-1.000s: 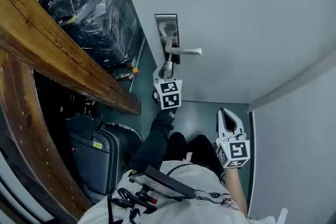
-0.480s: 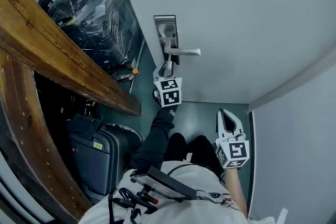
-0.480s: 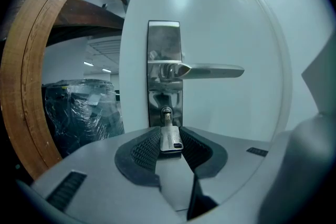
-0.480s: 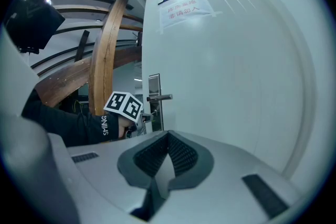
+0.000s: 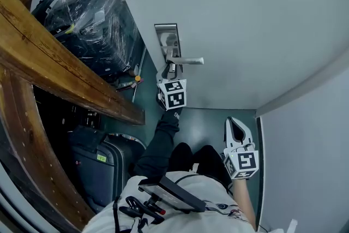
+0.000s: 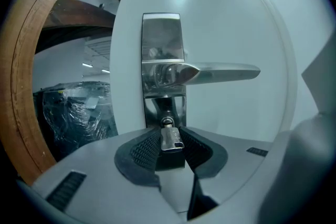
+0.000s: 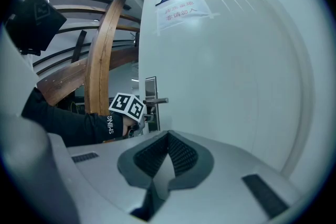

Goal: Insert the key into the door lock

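Observation:
On the white door sits a steel lock plate with a lever handle. My left gripper is pressed up just below the handle, and its marker cube faces the head camera. In the left gripper view the jaws are shut on a small silver key. The key's tip sits at the keyhole under the handle. My right gripper hangs low at the right, away from the lock, shut on nothing.
Curved wooden beams stand at the left. Behind them are plastic-wrapped black luggage and a dark suitcase on the floor. A grey wall closes the right side. The person's legs stand on the narrow teal floor.
My left gripper has moved closer to the lock with the key, and the gap to the handle has shrunk. The head view has shifted slightly. The right gripper has barely moved.

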A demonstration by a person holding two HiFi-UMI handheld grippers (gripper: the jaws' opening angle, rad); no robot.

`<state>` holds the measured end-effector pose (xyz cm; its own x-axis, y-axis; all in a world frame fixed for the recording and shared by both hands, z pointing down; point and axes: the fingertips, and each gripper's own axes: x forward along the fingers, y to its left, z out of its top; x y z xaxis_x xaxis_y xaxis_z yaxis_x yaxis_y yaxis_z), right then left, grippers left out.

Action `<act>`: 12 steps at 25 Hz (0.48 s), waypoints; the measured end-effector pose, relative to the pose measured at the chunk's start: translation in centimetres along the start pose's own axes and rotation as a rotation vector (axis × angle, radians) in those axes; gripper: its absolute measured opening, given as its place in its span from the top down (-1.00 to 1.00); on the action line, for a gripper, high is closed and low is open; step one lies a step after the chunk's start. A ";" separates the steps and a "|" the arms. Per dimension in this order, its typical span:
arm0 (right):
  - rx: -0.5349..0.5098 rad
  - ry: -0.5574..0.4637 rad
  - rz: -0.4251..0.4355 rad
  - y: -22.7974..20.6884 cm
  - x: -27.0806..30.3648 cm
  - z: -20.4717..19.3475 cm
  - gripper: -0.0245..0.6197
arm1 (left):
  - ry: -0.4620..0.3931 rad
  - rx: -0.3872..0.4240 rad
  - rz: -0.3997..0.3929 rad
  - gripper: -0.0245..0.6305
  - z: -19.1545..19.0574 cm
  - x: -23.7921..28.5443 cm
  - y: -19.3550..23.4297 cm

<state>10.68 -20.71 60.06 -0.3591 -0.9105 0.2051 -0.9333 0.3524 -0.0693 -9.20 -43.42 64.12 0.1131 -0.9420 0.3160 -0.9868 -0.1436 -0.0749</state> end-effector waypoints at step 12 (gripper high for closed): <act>-0.017 -0.017 0.011 1.1 0.0 6.5 0.90 | -0.005 -0.008 -0.086 0.57 0.1 -9.5 -2.1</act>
<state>9.58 -21.68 53.61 -0.3695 -0.9101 0.1875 -0.9290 0.3659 -0.0544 -8.15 -34.23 61.19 0.1985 -0.9276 0.3164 -0.9742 -0.2222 -0.0404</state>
